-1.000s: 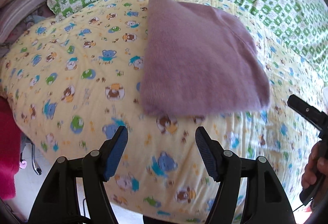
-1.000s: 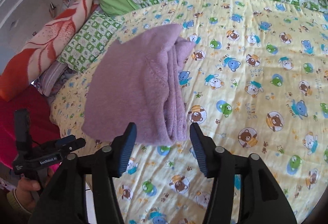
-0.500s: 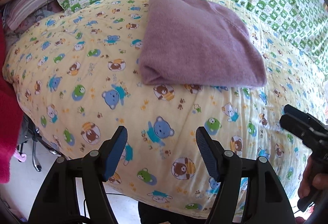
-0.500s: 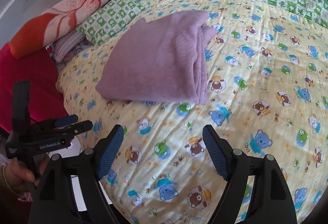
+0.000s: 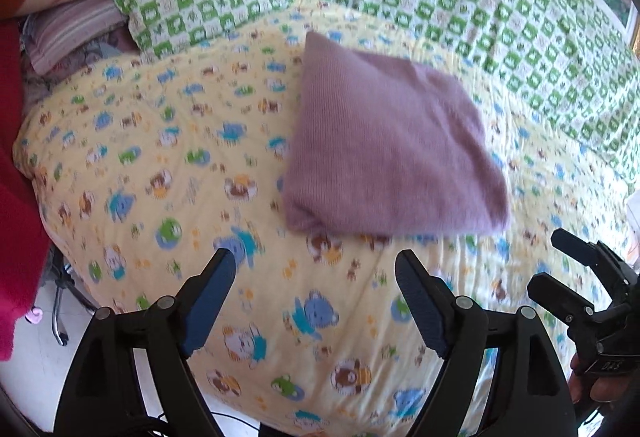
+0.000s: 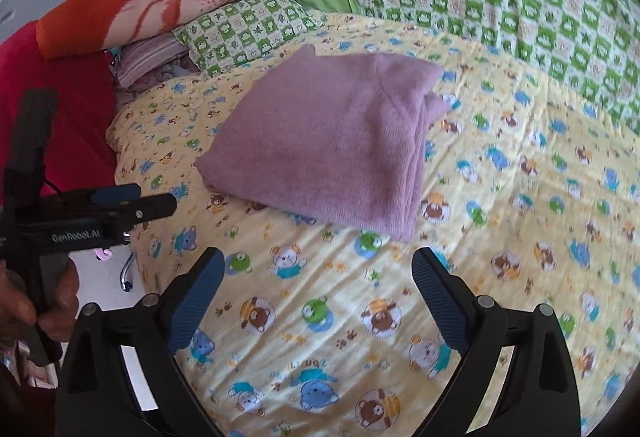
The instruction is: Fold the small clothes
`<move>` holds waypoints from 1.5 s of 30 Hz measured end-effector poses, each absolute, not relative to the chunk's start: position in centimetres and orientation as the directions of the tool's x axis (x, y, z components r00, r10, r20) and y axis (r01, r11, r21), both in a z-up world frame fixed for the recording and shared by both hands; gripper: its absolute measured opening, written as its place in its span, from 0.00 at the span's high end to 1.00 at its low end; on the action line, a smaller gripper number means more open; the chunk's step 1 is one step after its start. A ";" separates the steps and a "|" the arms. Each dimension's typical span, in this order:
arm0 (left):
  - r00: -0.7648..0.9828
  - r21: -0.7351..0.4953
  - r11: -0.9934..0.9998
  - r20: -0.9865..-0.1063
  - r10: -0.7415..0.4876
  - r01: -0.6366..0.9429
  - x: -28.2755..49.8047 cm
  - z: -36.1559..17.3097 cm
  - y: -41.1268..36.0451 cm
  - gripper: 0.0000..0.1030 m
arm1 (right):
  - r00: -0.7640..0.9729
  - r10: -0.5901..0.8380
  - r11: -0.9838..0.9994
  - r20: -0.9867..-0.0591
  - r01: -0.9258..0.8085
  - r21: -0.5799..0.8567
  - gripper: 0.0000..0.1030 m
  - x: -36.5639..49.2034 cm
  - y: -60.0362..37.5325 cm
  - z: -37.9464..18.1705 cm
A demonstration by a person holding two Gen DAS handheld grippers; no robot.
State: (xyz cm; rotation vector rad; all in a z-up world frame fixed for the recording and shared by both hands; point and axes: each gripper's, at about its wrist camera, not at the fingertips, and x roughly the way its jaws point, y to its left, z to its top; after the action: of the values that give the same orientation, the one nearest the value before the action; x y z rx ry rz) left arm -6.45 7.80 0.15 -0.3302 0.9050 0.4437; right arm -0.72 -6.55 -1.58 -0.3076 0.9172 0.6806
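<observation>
A folded purple knit garment (image 5: 384, 153) lies flat on the yellow bear-print bedspread (image 5: 160, 157); it also shows in the right wrist view (image 6: 332, 145). My left gripper (image 5: 316, 269) is open and empty, hovering short of the garment's near edge. My right gripper (image 6: 318, 269) is open and empty, a little back from the garment's near corner. The right gripper shows at the right edge of the left wrist view (image 5: 560, 261), and the left gripper at the left of the right wrist view (image 6: 156, 201).
A green checked quilt (image 5: 500, 5) covers the far side of the bed. A green checked pillow (image 6: 244, 29), an orange patterned blanket roll (image 6: 160, 5) and a red cloth (image 5: 16, 197) lie at the left. The bed edge drops to a white floor (image 5: 36, 349) below left.
Both grippers pulled back from the folded garment and opened wider. The right gripper, close against the garment a second ago, now sits farther off. The garment lies still.
</observation>
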 end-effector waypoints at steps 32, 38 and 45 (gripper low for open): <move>0.500 0.058 0.886 -0.808 0.312 -0.459 -4.3 -0.9 6.0 0.18 | 0.456 0.404 0.789 -0.793 -0.612 0.051 0.03 1.6 -5.0 -1.8; 0.494 0.058 0.886 -0.813 0.309 -0.460 -4.2 -1.1 6.1 0.18 | 0.457 0.406 0.793 -0.791 -0.607 0.056 0.03 1.8 -5.1 -1.8; 0.492 0.060 0.887 -0.814 0.309 -0.459 -4.1 -1.1 6.1 0.18 | 0.457 0.406 0.794 -0.792 -0.605 0.058 0.03 2.0 -5.0 -1.8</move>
State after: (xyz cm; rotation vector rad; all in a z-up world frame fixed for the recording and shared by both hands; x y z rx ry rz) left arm -4.06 6.10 -1.13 -0.1733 0.9489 0.4689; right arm 1.97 -4.99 -1.82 -0.2467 0.9007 0.6308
